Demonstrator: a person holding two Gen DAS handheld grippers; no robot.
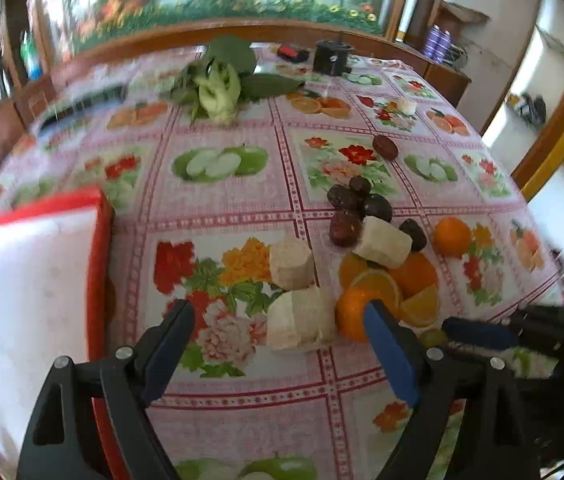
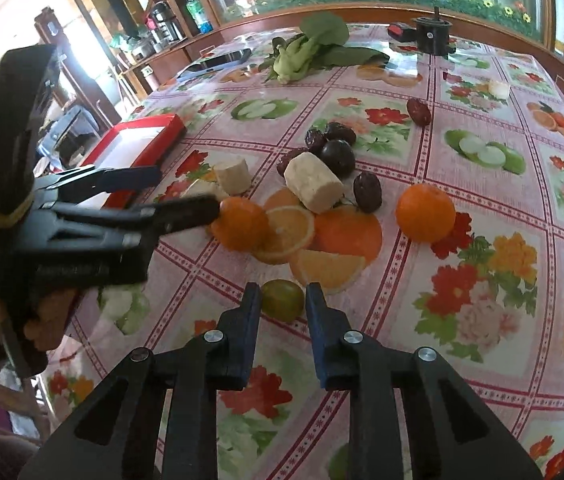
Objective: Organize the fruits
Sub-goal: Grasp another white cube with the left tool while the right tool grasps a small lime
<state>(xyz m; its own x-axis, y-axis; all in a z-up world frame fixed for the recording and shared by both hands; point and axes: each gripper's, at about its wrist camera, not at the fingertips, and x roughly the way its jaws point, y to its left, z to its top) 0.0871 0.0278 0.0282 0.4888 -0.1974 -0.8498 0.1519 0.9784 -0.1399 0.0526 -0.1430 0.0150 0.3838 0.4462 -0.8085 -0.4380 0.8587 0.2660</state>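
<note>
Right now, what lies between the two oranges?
In the right wrist view, only tablecloth, printed with orange slices, lies between the left orange and the right orange.

Small green fruit (image 2: 282, 300) on the tablecloth, two oranges (image 2: 425, 213) beyond.

A home dining room — floral tablecloth (image 2: 481, 184), wooden cabinets (image 2: 170, 56).
</note>
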